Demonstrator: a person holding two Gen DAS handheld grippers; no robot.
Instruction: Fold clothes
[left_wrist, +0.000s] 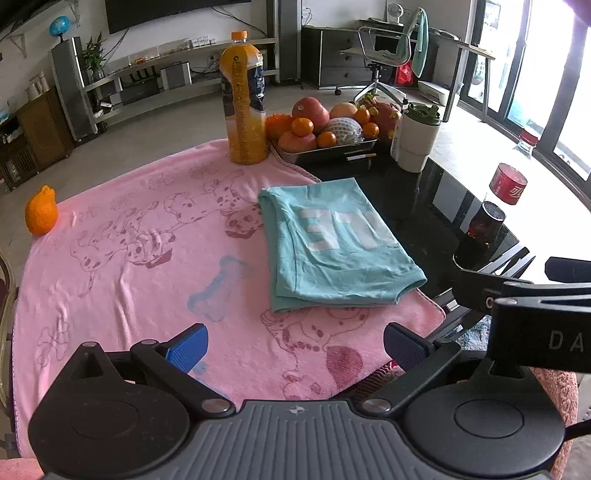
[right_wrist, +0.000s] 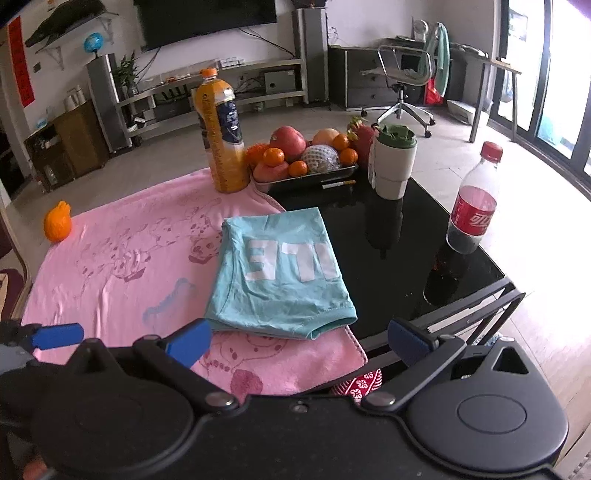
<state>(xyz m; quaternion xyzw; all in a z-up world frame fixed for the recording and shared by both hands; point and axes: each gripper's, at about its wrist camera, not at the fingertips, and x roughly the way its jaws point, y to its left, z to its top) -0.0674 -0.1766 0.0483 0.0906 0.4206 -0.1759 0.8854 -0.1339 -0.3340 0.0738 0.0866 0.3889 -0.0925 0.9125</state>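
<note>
A teal T-shirt (left_wrist: 334, 245) with white letters lies folded into a compact rectangle on the right part of a pink blanket (left_wrist: 140, 258), partly over the black table. It also shows in the right wrist view (right_wrist: 280, 273) on the blanket (right_wrist: 122, 266). My left gripper (left_wrist: 295, 345) is open and empty, held above the blanket's near edge, short of the shirt. My right gripper (right_wrist: 301, 341) is open and empty, just short of the shirt's near hem. Part of the right gripper's body shows at the right of the left wrist view.
An orange juice bottle (left_wrist: 243, 99), a fruit tray (left_wrist: 325, 129), a white cup with green lid (left_wrist: 417, 136) and a cola bottle (right_wrist: 472, 203) stand on the far and right parts of the black table (right_wrist: 399, 251). A lone orange (left_wrist: 41, 211) sits at the blanket's left edge.
</note>
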